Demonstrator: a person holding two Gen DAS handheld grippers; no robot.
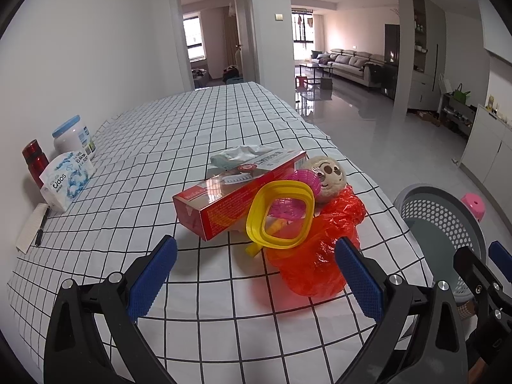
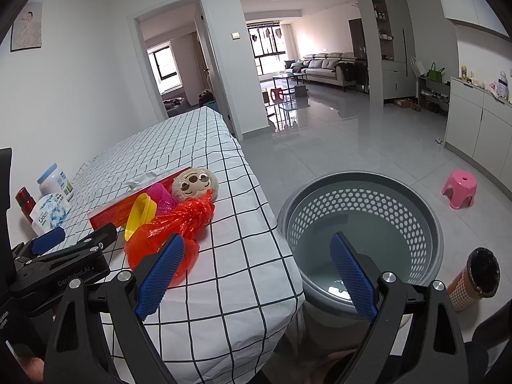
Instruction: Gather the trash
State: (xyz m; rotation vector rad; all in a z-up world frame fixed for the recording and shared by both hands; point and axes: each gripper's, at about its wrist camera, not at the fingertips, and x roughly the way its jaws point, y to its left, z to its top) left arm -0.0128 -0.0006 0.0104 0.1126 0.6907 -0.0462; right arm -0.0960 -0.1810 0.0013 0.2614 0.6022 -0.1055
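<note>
Both jaws are being held wide apart and empty: the left gripper (image 1: 256, 275) before the red plastic bag (image 1: 315, 256) on the tabletop (image 1: 198, 121), the right gripper (image 2: 257, 272) by the grey perforated basket (image 2: 361, 211).

The left wrist view sits low over the table's (image 1: 204, 121) near edge, facing along it toward the doorway; the right wrist view hangs off the table's right edge above the basket (image 2: 361, 185). Both share the near-right corner clutter

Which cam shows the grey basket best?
Right wrist: the grey basket shows its whole rim, perforated wall and bare floor, beside the table. Left wrist shows only part of it, cut off behind the right claw.
</note>
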